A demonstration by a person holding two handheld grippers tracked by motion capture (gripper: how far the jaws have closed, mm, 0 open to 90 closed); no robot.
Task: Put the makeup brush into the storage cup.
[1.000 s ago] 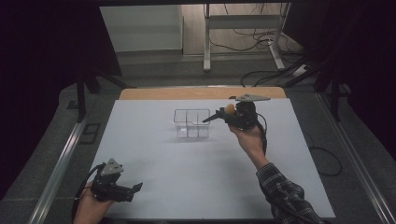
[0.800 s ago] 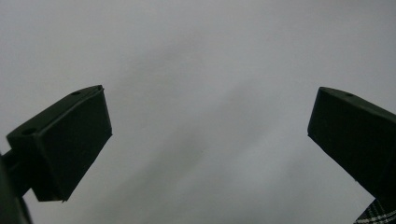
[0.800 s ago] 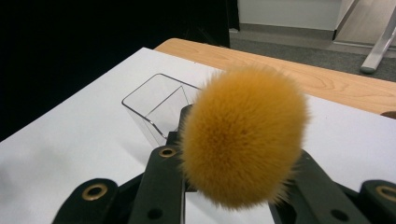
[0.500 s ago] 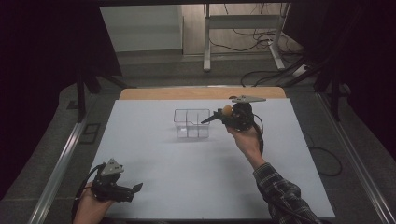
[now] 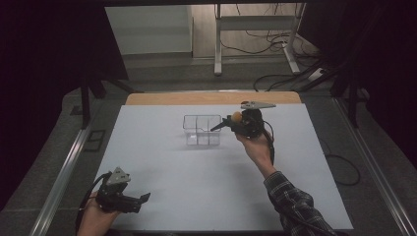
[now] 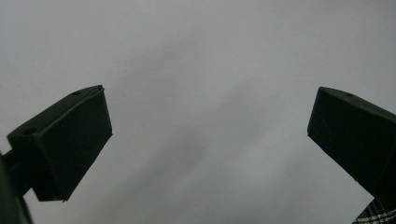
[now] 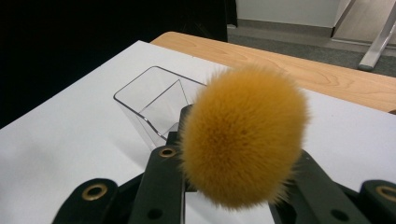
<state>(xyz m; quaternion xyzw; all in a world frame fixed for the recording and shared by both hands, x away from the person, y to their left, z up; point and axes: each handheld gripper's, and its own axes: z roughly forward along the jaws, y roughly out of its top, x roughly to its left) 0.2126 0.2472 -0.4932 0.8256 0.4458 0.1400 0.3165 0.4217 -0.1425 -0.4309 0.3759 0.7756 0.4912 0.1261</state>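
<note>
Right tongs pinching orange fuzzy ball beside clear box
Left tongs spread; low over white tabletop

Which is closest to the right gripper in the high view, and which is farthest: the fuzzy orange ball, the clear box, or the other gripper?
1. The fuzzy orange ball: held between the jaws of the right gripper.
2. The clear box: just to its left, mid-table.
3. The left gripper: far off at the table's near left corner.
</note>
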